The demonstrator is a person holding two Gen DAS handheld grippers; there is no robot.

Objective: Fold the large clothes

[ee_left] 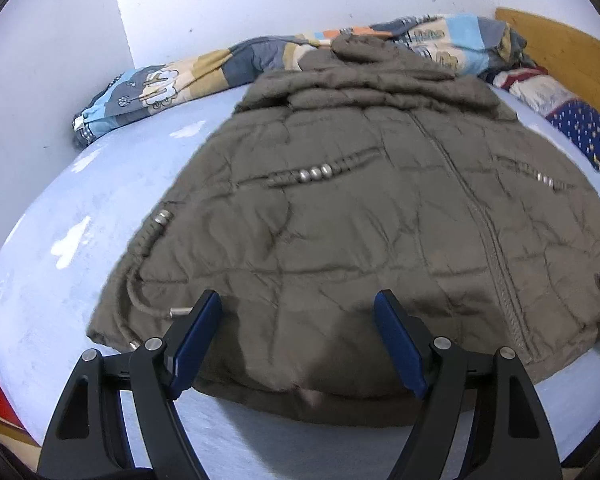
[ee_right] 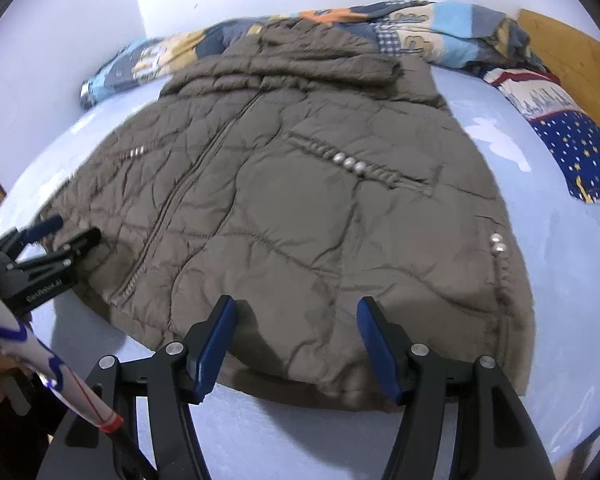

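Note:
A brown quilted jacket (ee_left: 360, 220) (ee_right: 300, 208) lies flat and zipped on the light blue bed sheet (ee_left: 60, 280) (ee_right: 560, 280), with its hood at the far end and its hem nearest to me. My left gripper (ee_left: 298, 296) is open over the left part of the hem, and nothing is pressed between its blue pads. It also shows at the left edge of the right wrist view as the left gripper (ee_right: 76, 230), by the jacket's side. My right gripper (ee_right: 297, 300) is open over the right part of the hem and holds nothing.
A patchwork quilt (ee_left: 160, 84) (ee_right: 440, 28) is bunched along the white wall behind the hood. A blue starred pillow (ee_left: 580, 128) (ee_right: 572, 148) lies by the wooden headboard (ee_left: 560, 40) (ee_right: 572, 48) at the right. A person's white sleeve (ee_right: 20, 344) crosses the lower left.

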